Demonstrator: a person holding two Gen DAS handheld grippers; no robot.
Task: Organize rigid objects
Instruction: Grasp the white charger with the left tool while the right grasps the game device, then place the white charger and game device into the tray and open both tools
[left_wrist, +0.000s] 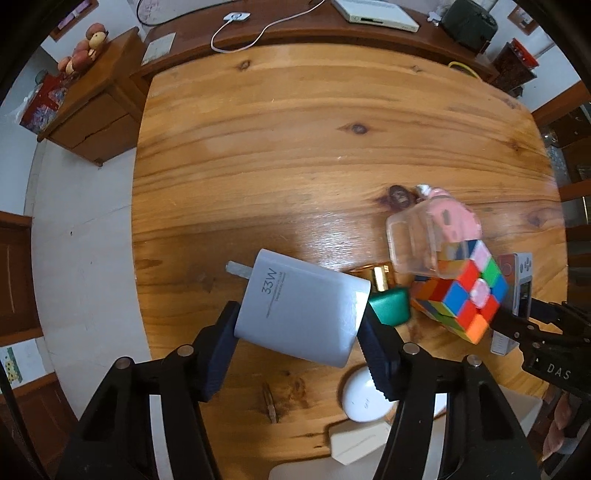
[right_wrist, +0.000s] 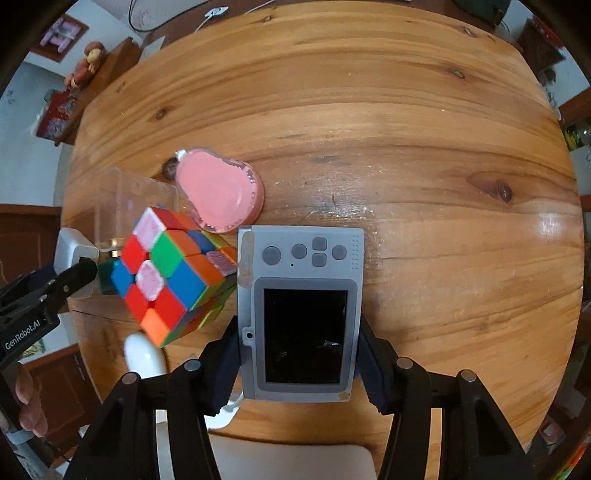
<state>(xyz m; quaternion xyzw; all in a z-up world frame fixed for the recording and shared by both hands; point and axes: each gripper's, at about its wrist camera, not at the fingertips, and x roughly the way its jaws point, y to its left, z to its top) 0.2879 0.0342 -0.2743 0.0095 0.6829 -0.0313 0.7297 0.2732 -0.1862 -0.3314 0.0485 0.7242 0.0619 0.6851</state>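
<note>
The round wooden worktop (left_wrist: 295, 122) carries a tight cluster near the person's side, and both grippers point down over it, each with a load. The right gripper (right_wrist: 299, 354) has its jaws clamped on the two long edges of a grey handheld device (right_wrist: 301, 314), screen up. The left gripper (left_wrist: 299, 332) has its jaws closed on the flat sides of a white 33W charger (left_wrist: 303, 306), prongs pointing away to the left.

Judging from this, both things are just gripped and need lifting clear. Rise straight up first: the colour cube (right_wrist: 173, 273) sits just beside the device, with a pink heart-shaped case (right_wrist: 221, 192) beyond it and a clear plastic box (left_wrist: 413, 240) next to that. A green block (left_wrist: 391, 306) and a gold cap (left_wrist: 378, 277) lie close under the charger. Keep the charger level; its smooth shell may slip.

Most of the worktop beyond is bare. A side cabinet (left_wrist: 96, 107) and a white cable (left_wrist: 236, 33) stand farther off.
</note>
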